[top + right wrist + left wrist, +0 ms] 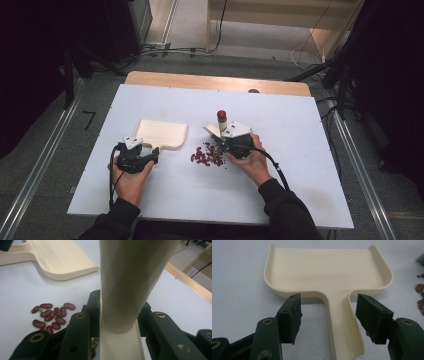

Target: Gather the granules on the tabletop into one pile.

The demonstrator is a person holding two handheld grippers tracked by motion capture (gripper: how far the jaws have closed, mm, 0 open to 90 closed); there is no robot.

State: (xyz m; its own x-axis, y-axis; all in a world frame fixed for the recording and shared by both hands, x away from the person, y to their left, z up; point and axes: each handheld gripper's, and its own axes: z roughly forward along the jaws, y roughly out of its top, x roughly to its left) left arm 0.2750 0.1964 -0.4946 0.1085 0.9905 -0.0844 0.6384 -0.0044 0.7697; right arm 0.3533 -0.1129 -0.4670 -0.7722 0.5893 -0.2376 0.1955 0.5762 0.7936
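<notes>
A cream dustpan [162, 134] lies flat on the white table [300, 165], handle toward me. My left gripper [150, 151] straddles that handle [339, 322], open, with a gap between each pad and the handle in the left gripper view [329, 307]. My right gripper [219, 136] is shut on the handle of a cream hand tool [212, 129], which rises wide and blurred in front of its camera [132, 277]. A pile of red beans [206, 156] lies on the table between the dustpan and the right gripper, just left of the jaws in the right gripper view [52, 315].
A small cylinder with a red top [221, 117] stands upright just behind the right gripper. A wooden strip [215, 82] runs along the table's far edge. A few small green bits lie among the beans [94, 341].
</notes>
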